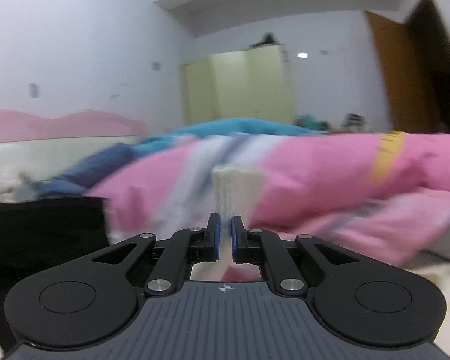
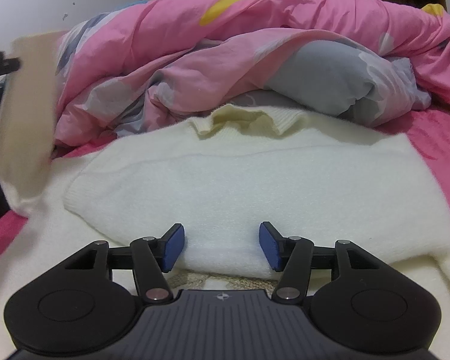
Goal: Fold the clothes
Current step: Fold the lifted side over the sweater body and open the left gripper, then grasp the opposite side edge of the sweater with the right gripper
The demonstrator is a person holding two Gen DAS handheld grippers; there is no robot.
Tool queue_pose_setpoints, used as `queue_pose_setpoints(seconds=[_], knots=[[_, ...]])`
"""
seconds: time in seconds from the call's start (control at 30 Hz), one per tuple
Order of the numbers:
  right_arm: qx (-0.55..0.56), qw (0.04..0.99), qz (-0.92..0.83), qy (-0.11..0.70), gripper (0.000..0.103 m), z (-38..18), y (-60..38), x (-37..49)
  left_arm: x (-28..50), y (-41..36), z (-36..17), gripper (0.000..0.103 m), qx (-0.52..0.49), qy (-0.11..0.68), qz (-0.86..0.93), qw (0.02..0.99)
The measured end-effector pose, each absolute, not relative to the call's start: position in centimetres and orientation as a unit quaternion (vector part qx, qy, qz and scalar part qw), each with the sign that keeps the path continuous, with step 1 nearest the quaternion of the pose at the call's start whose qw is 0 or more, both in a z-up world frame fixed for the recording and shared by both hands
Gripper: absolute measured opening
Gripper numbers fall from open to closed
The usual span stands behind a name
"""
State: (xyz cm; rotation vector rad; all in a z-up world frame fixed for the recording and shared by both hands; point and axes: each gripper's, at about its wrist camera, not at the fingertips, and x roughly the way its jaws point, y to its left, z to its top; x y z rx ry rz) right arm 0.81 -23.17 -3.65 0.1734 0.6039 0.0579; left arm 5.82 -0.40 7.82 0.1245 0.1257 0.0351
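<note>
A cream knit sweater (image 2: 240, 180) lies flat on the bed, its collar (image 2: 249, 120) toward the heaped duvet. My right gripper (image 2: 222, 246) hovers open over the sweater's near part, blue pads wide apart and nothing between them. At the far left of the right wrist view a blurred cream sleeve (image 2: 24, 114) is lifted off the bed. In the left wrist view my left gripper (image 1: 224, 228) is shut on a ribbed cream cuff (image 1: 237, 186) of the sweater, which sticks up beyond the fingertips. The picture there is motion-blurred.
A pink, grey and yellow duvet (image 2: 255, 45) is piled just behind the sweater. A pink sheet (image 2: 435, 138) covers the bed. A dark garment (image 1: 42, 234) lies at the left. Behind stand a pink headboard (image 1: 60, 126), a pale wardrobe (image 1: 240, 87) and a brown door (image 1: 405, 69).
</note>
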Motion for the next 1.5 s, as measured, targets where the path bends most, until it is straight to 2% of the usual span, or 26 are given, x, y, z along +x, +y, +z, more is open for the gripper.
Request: queue_pose_setpoints(seconds=[0.1,0.2,0.27,0.33,0.4,0.47,0.5,0.9,1.03,1.23,1.33,1.43,1.5], knots=[[0.088,0.950,0.031,0.297,0.060,-3.6,-23.3,0.8,4.9,-4.3,5.3,0.006,0.066,0.101,-0.022,0.992],[0.092,0.950,0.034,0.296,0.061,-3.6,-23.4,0.8,5.1,-7.3,1.5,0.009,0.089,0.178,-0.075,0.977],[0.094,0.950,0.035,0.296,0.061,-3.6,-23.5,0.8,5.1,-8.5,-0.9,0.017,0.103,0.230,-0.118,0.961],[0.096,0.950,0.037,0.296,0.062,-3.6,-23.5,0.8,4.7,-8.2,-2.0,0.020,0.092,0.252,-0.138,0.953],[0.098,0.949,0.038,0.296,0.062,-3.6,-23.6,0.8,3.7,-6.9,-1.9,0.029,0.057,0.256,-0.136,0.956],[0.113,0.947,0.042,0.297,0.062,-3.2,-23.9,0.9,2.6,-5.5,-1.6,0.054,0.023,0.255,-0.134,0.957],[0.121,0.946,0.044,0.297,0.062,-3.0,-24.1,1.0,2.1,-4.7,-1.5,0.055,0.009,0.252,-0.133,0.958],[0.221,0.925,0.077,0.299,0.065,0.3,-25.7,2.1,2.4,-1.6,-2.4,0.056,-0.046,0.285,-0.154,0.945],[0.259,0.897,0.118,0.339,0.065,2.0,-23.7,6.2,2.0,-2.3,-2.5,0.056,-0.028,0.276,-0.163,0.947],[0.246,0.871,0.082,0.416,0.059,0.0,-21.1,11.3,3.2,-2.4,-3.7,0.056,-0.032,0.320,-0.162,0.933],[0.242,0.865,0.070,0.434,0.054,-1.1,-20.6,12.5,3.2,-2.4,-3.8,0.056,-0.031,0.322,-0.161,0.933],[0.238,0.866,0.074,0.435,0.044,-1.3,-20.2,12.9,3.2,-2.7,-3.9,0.056,-0.022,0.322,-0.158,0.933],[0.234,0.866,0.077,0.435,0.012,-1.4,-20.0,13.1,3.2,-2.8,-3.9,0.056,-0.020,0.321,-0.157,0.934]])
